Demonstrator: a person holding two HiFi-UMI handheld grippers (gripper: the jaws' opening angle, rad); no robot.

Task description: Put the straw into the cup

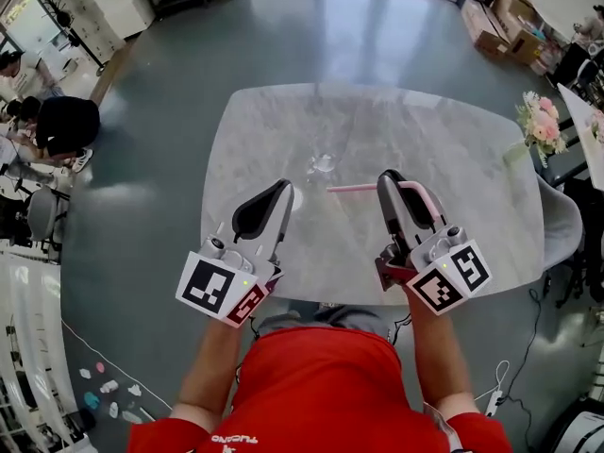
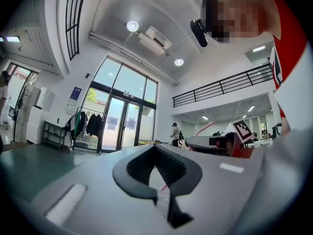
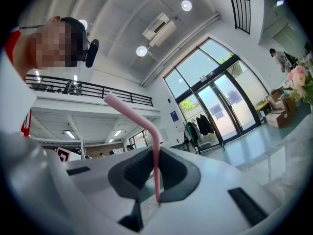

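Note:
My right gripper (image 1: 389, 181) is shut on a pink bendy straw (image 1: 351, 188), held above the near half of the marble table (image 1: 453, 159). In the head view the straw lies crosswise through the jaws, and its bent end reaches right past the gripper. In the right gripper view the straw (image 3: 155, 155) rises from the closed jaw tips (image 3: 156, 199) and bends to the left. A small clear glinting thing (image 1: 322, 163), possibly the cup, sits mid-table beyond both grippers. My left gripper (image 1: 283, 191) hovers level to the left, jaws shut (image 2: 165, 190), with nothing seen held.
A vase of pink flowers (image 1: 540, 125) stands at the table's right edge. Cardboard boxes (image 1: 500, 22) lie on the floor at the far right. People sit at the far left (image 1: 57, 125). Grey floor surrounds the table.

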